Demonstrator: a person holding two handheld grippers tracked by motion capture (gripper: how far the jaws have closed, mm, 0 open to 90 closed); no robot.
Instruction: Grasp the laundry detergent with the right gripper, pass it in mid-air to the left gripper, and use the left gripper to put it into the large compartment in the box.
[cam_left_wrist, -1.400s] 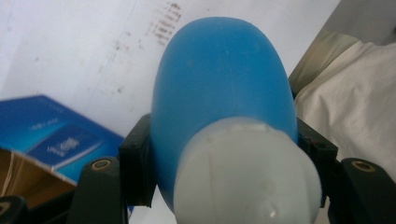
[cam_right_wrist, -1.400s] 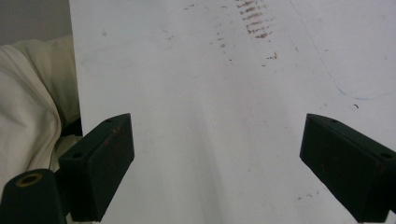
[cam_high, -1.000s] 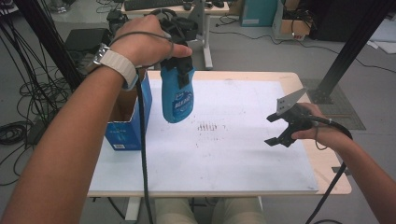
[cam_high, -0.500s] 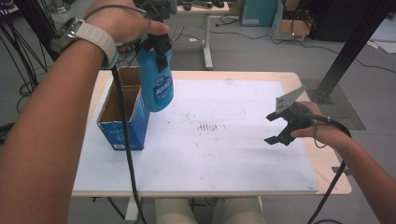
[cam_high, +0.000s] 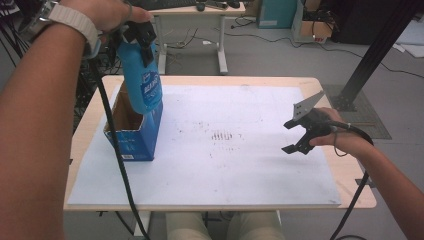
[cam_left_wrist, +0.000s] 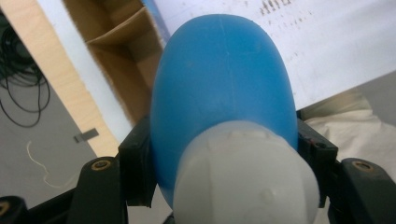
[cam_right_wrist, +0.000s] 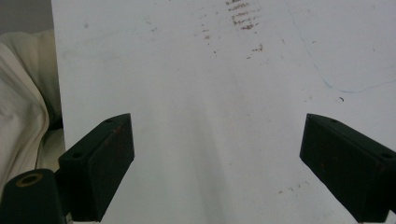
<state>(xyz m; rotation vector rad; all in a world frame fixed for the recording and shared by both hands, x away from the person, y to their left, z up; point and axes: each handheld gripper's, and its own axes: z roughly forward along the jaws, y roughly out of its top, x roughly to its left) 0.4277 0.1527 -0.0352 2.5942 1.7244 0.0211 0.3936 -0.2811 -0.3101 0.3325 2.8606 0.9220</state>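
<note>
The left hand-held gripper (cam_high: 141, 39) is closed on the neck of a blue bottle (cam_high: 143, 85), just under its white cap (cam_left_wrist: 243, 179), and it holds the bottle in the air with the body hanging below the jaws. Directly under the bottle stands an open blue carton (cam_high: 134, 131) on the white board (cam_high: 225, 170) that covers the desk (cam_high: 350, 172). I judge that the step in hand is the carrying of the bottle above the carton. The next move, if the bottle goes in, calls for a straight descent with the bottom aimed into the opening, not onto the carton's edge.

The right hand-held gripper (cam_high: 296, 136) hovers well apart on the other side, over the board, with its jaws wide and nothing between them.

The left gripper view shows how the black pads (cam_left_wrist: 136, 170) press both sides of the neck, and the brown inside (cam_left_wrist: 123, 60) of the carton beyond the bottle. The high view shows better how the bottle hangs against the carton's opening. The right gripper view shows small brown marks (cam_right_wrist: 243, 18) on the board ahead of its jaws.
</note>
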